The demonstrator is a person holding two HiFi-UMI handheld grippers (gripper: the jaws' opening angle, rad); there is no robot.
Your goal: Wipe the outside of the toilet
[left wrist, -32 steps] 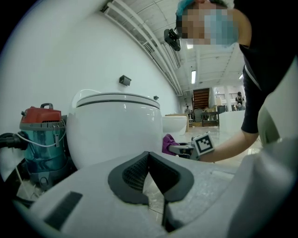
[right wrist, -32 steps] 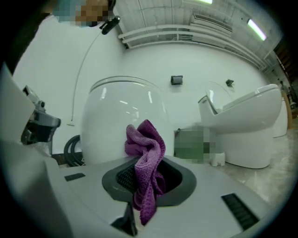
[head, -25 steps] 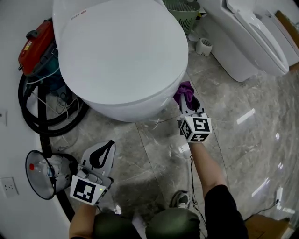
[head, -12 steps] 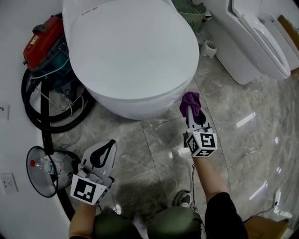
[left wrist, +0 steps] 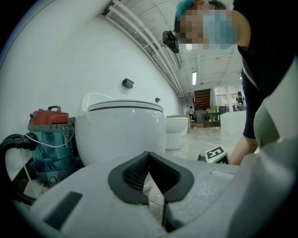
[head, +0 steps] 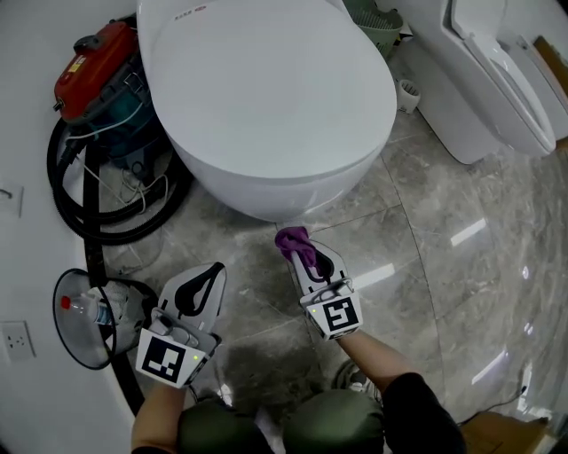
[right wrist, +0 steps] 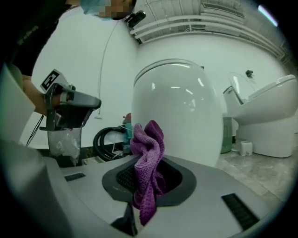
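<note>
2 grippers hang low over a glossy grey stone floor (head: 444, 230) in front of a white toilet (head: 266, 97).

At the far left a red and teal vacuum cleaner (head: 89, 66) stands against the wall, with its black hose (head: 80, 208) coiled beside the toilet's base. Nearer the person sits a round black-rimmed bin (head: 67, 341) lined with clear plastic.

Just right of the bin, the left gripper (head: 202, 282) points toward the toilet. In the left gripper view its dark pads are pressed together with nothing between them.

The toilet fills the middle, its lid down.

The right gripper (head: 306, 255) sits close below the front curve of the bowl and pinches a bunched purple cloth (head: 293, 239), which sticks up past its jaws. In the head view a thin strip of floor shows between the cloth and the bowl.

Farther right stand a green basket (head: 377, 22), a small white cup (head: 408, 93) and 1 more white toilet (head: 497, 80).
</note>
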